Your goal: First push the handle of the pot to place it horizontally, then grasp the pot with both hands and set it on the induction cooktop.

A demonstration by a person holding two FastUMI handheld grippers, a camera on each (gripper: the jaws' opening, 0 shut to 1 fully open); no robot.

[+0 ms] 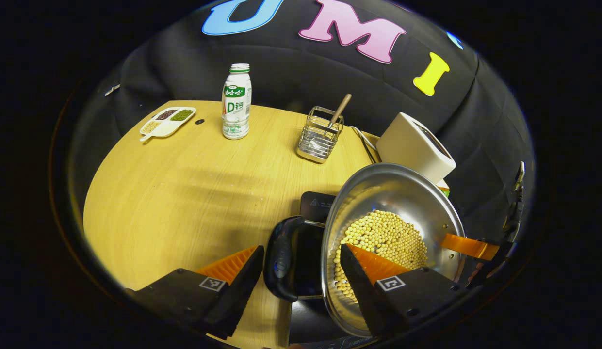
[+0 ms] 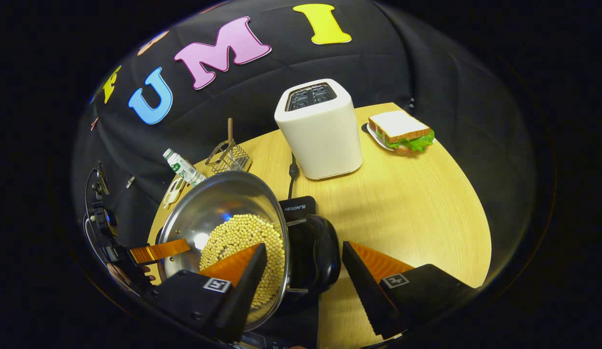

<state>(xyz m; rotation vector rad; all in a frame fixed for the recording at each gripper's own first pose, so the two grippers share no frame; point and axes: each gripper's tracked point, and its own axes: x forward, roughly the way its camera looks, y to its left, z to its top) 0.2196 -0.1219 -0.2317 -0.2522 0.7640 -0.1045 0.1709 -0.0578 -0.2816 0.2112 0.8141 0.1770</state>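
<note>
Left gripper (image 1: 301,276) spread wide, astride one black handle (image 1: 281,259) of the pot (image 1: 393,194): one finger outside the handle at 7 o'clock, the other inside the bowl over the soybeans (image 1: 383,237). No squeeze visible. Right gripper (image 2: 303,274) likewise wide, straddling the opposite handle (image 2: 322,259) with one finger over the beans. Pot tilted, above the black induction cooktop (image 2: 298,208); contact impossible to judge. Beyond, at 12 o'clock, white toaster (image 2: 320,131); at 1 o'clock, sandwich (image 2: 400,128). In the left gripper view, at 12 o'clock wire holder (image 1: 319,135), at 11 o'clock bottle (image 1: 236,102) and divided dish (image 1: 167,121), on the wooden table (image 1: 174,203).
</note>
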